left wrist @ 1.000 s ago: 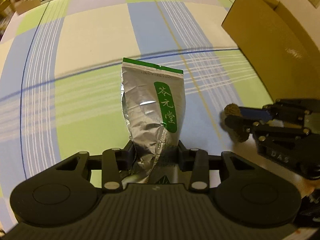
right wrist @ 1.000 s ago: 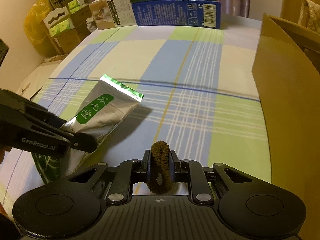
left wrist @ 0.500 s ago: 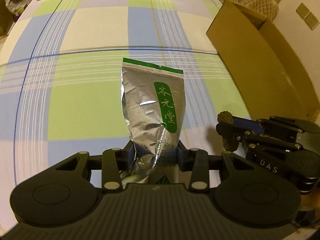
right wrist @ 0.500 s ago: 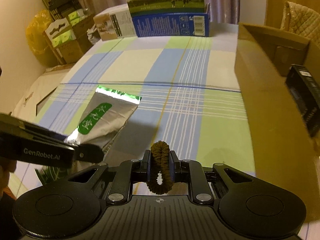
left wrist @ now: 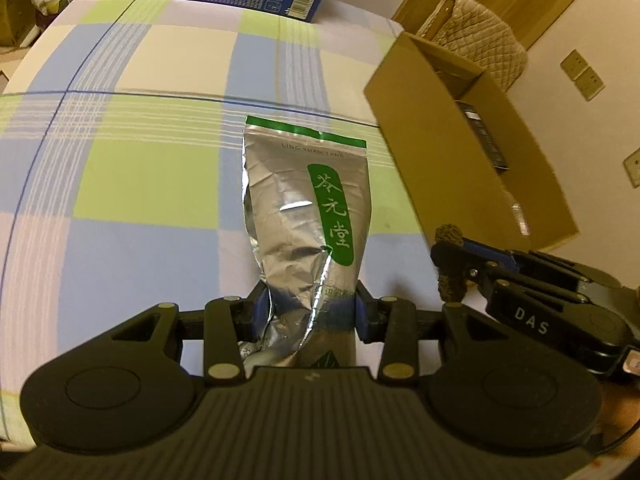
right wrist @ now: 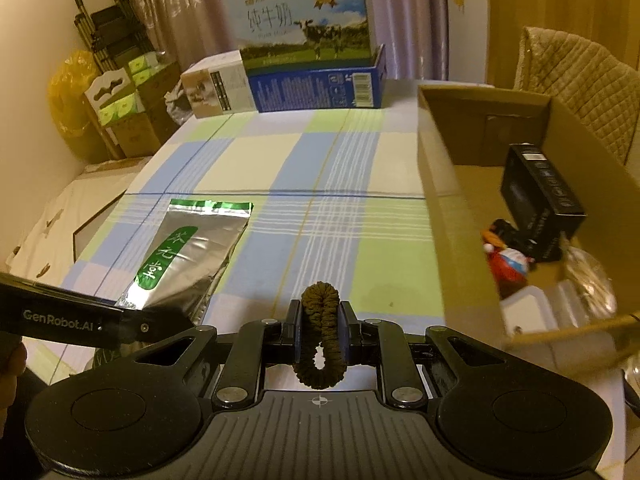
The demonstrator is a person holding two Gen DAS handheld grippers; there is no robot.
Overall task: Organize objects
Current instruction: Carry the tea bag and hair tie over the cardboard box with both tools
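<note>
foil pouch [left wrist: 304,216] points lengthwise away from left tongs [left wrist: 308,312] — (gripped).

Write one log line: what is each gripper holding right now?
left gripper: shut on silver foil tea pouch | right gripper: shut on brown fabric hair scrunchie | open cardboard box: nearby, right

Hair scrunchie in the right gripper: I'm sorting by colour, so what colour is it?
Dark olive-brown hair scrunchie, clearest in the right wrist view, pinched in the right gripper.
</note>
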